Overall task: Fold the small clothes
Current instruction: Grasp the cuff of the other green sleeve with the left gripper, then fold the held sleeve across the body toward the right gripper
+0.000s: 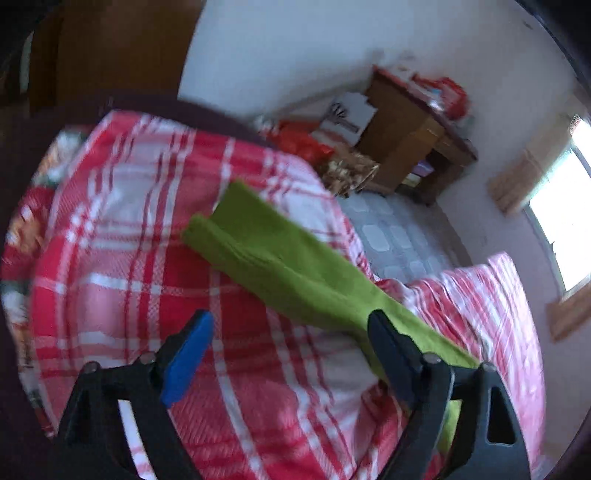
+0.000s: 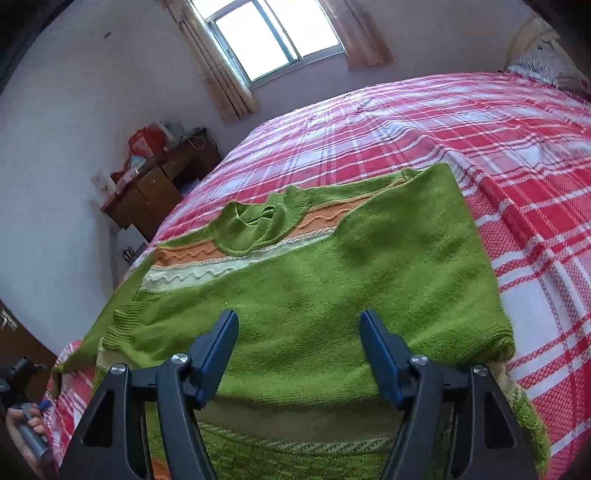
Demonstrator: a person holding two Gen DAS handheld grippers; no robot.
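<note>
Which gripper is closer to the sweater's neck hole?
Right. The right gripper hovers open over the green sweater's body, facing its neck hole. The left gripper is off beside a sleeve.

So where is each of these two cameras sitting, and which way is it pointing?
Left wrist view: rides on the left gripper, looking down along its open fingers across the red plaid bedspread at a green sleeve, towards a wooden desk in the corner; no hand shows.
Right wrist view: rides on the right gripper, open above the green sweater, facing the window; a hand shows at the lower left edge.
Shared: sweater, bedspread, desk and window.
</note>
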